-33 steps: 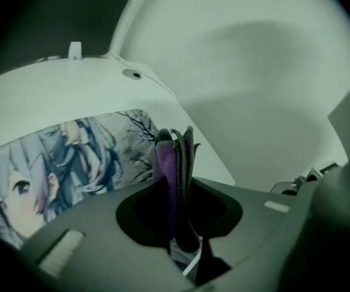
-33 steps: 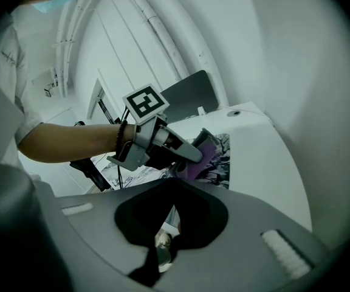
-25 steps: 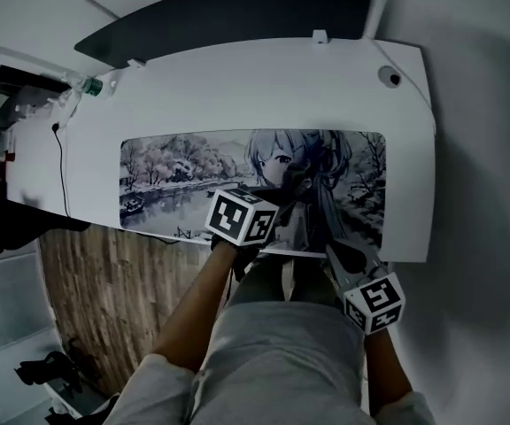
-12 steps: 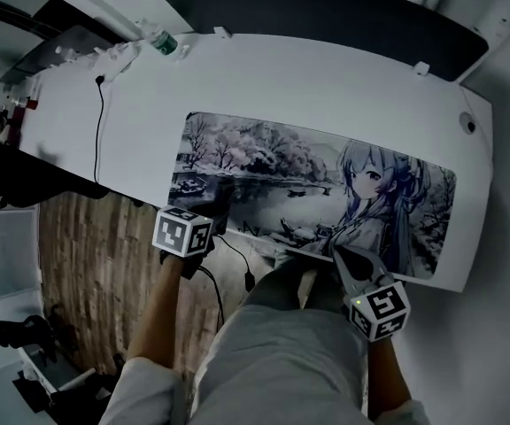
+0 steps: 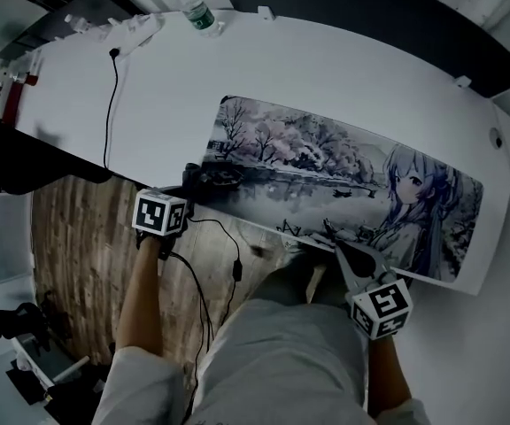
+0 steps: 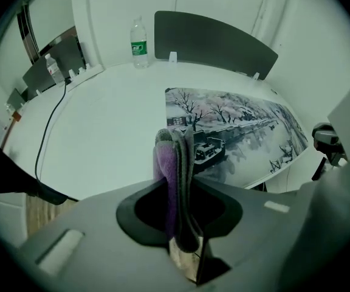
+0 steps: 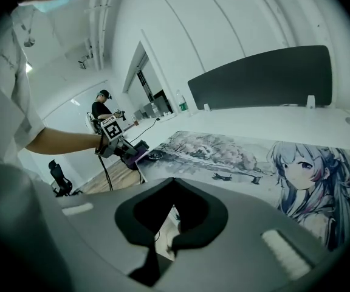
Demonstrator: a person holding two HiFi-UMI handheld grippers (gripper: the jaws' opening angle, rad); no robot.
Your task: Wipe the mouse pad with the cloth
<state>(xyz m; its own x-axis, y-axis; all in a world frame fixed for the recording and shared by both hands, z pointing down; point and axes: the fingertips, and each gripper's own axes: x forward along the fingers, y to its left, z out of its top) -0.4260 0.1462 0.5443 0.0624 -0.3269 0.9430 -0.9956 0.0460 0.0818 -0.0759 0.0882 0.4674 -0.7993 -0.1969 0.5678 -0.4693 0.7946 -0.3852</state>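
Note:
The long mouse pad (image 5: pixel 343 180) printed with a wintry lake and an anime girl lies along the front of the white desk (image 5: pixel 158 96). My left gripper (image 5: pixel 204 181) is shut on a folded purple and grey cloth (image 6: pixel 174 157), which rests at the pad's near left corner. That cloth (image 5: pixel 217 176) shows dark in the head view. My right gripper (image 5: pixel 350 257) hovers just off the desk's front edge near the pad's right part, shut with nothing in it. In the right gripper view the mouse pad (image 7: pixel 242 154) stretches ahead, with the left gripper (image 7: pixel 118 145) at its far end.
At the desk's back left stand a water bottle (image 5: pixel 198 14) and a white power strip (image 5: pixel 118 32), from which a black cable (image 5: pixel 111 104) runs. A dark divider panel (image 5: pixel 370 11) lines the back edge. Wooden floor (image 5: pixel 78 237) lies left. A person (image 7: pixel 104 106) stands far off.
My left gripper has slid the cloth leftward along the pad, from its middle to its left end. The right gripper has stayed near the front edge. The head view has swung left.

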